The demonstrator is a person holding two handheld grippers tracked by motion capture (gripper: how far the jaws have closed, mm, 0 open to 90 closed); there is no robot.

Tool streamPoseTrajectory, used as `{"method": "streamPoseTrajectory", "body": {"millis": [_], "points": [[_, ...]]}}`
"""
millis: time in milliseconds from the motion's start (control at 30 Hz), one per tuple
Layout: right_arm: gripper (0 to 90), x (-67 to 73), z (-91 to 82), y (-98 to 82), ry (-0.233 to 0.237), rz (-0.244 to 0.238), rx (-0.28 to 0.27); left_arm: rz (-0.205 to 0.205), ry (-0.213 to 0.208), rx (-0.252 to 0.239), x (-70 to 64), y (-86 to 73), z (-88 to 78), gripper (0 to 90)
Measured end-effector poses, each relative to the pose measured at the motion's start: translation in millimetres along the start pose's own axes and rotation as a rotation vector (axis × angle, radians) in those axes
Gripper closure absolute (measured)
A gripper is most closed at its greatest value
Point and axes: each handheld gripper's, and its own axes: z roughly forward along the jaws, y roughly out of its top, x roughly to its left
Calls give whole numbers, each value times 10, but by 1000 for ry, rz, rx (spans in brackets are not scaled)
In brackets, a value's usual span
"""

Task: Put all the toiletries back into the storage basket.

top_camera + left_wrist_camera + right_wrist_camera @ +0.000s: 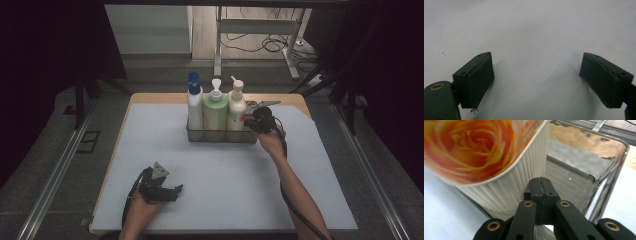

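Dim room, pale tabletop (150,150): three bottles stand in the wire basket (220,136) at upper centre. Right tongs (541,185), closed on its wall beside the rose bottle (236,107), seem ready to drag it; left tongs (534,77) gape wide, idle at lower left.

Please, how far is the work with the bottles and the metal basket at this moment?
Done: three bottles stand upright inside the metal basket. In hand: the right gripper is shut at the basket's right end, beside the rose-labelled bottle; whether it pinches the wall, I cannot tell. The left gripper is open over the mat, holding nothing. Left: probably only moving the basket or letting go.
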Motion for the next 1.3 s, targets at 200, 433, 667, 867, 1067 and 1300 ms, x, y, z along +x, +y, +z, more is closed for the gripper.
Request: {"method": "streamPoseTrajectory", "body": {"millis": [200,433,667,867,1067,1300], "points": [[900,37,-14,2,1,-6,-6,0,0,0,0,0,0,119],[900,76,-54,4,2,-18,-8,0,0,0,0,0,1,119],[900,89,-80,-23,16,-17,-2,0,0,0,0,0,0,118],[900,106,-70,-48,18,-21,8,-1,0,0,0,0,1,119],[900,103,-55,-58,19,-17,16,0,0,-1,0,0,1,119],[841,76,-90,-63,15,-13,7,0,0,0,0,0,1,119]]}}
